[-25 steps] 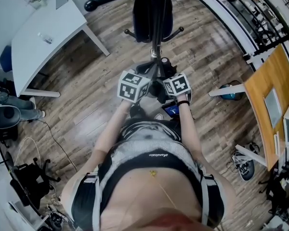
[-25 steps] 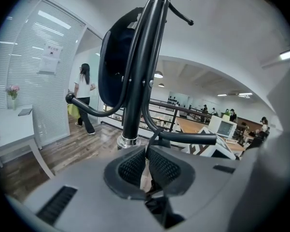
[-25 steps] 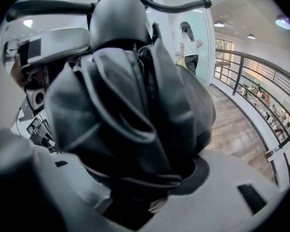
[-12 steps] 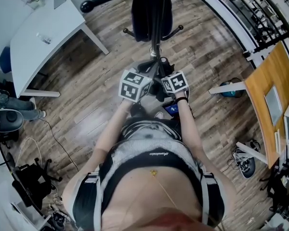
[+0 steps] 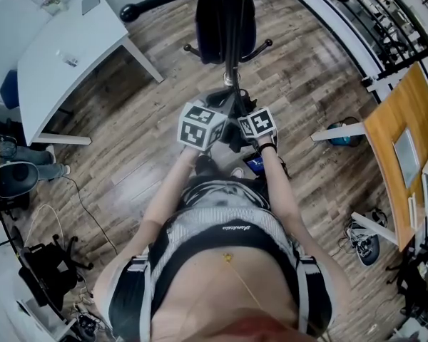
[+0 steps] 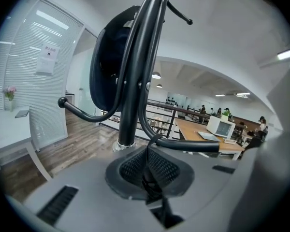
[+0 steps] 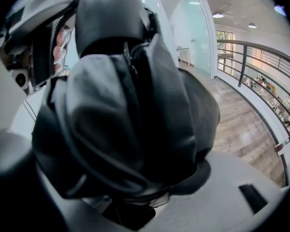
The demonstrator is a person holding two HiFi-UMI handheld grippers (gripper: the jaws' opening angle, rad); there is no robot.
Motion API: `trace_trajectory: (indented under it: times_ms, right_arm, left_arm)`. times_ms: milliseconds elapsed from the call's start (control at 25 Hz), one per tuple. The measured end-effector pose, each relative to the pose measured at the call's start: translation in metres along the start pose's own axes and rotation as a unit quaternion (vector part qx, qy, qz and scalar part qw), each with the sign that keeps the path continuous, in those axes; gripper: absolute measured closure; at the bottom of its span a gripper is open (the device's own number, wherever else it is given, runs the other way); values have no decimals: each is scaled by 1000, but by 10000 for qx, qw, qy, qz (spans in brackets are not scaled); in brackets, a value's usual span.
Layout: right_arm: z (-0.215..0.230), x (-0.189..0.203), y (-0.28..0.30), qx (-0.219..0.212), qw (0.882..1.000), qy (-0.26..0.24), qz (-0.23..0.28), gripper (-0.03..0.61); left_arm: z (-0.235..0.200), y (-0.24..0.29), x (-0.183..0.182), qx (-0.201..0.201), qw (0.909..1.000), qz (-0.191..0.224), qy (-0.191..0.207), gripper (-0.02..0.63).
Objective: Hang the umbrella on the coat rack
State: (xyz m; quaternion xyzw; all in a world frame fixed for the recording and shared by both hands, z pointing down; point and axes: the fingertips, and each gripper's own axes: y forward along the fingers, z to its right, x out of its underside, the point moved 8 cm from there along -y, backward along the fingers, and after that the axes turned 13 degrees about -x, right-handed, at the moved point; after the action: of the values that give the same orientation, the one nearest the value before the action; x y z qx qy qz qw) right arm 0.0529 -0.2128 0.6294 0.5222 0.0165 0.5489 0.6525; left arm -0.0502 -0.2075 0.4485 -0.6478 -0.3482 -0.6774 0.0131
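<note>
- Left gripper view: left gripper (image 6: 147, 177) is clenched, its ribbed black pads pressed together on a thin black strap (image 6: 151, 151). The strap rises from the pads as a narrow loop.
- Coat rack (image 6: 135, 81) stands just beyond the pads. It is a smooth black tube with a bright metal collar (image 6: 126, 143) low on the pole. Curved tubular hooks sweep outward, and one ends in a small ball (image 6: 63, 102).
- Dark rounded item (image 6: 106, 62), matte and bulging, hangs against the pole's upper part.
- Right gripper view: right gripper (image 7: 135, 199) stands wide, grasping the umbrella (image 7: 130, 110), which fills the gap between the grey jaws.
- Umbrella is folded: black fabric, faintly glossy, gathered in soft overlapping pleats, topped by a smooth domed end (image 7: 111, 18).
- Head view: both marker cubes sit side by side in front of the person's torso, near the rack's pole. The umbrella shows as a dark bundle between and just below them, low on the rack and on no hook.
- Floor (image 5: 150, 112) is grey-brown wood plank. A white table (image 5: 64, 55) with a flat top stands well apart, at the upper left.
</note>
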Motion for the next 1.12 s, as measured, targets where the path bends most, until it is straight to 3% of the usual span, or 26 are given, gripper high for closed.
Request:
trace_trajectory:
  times_ms: [320,680,1120]
  right_arm:
    - [5,-1,12,-192,9997,-101,84,297]
    - [6,1,9,-334,9991,95,242,233]
    - [2,0,-32,-251,9971,-182,701,232]
  left_arm:
    - [1,2,3,47,10000,5,-62,601]
    - [3,4,9,94,9998,-65,-142,601]
    - [1,7,13,56,9999,-109,-101,601]
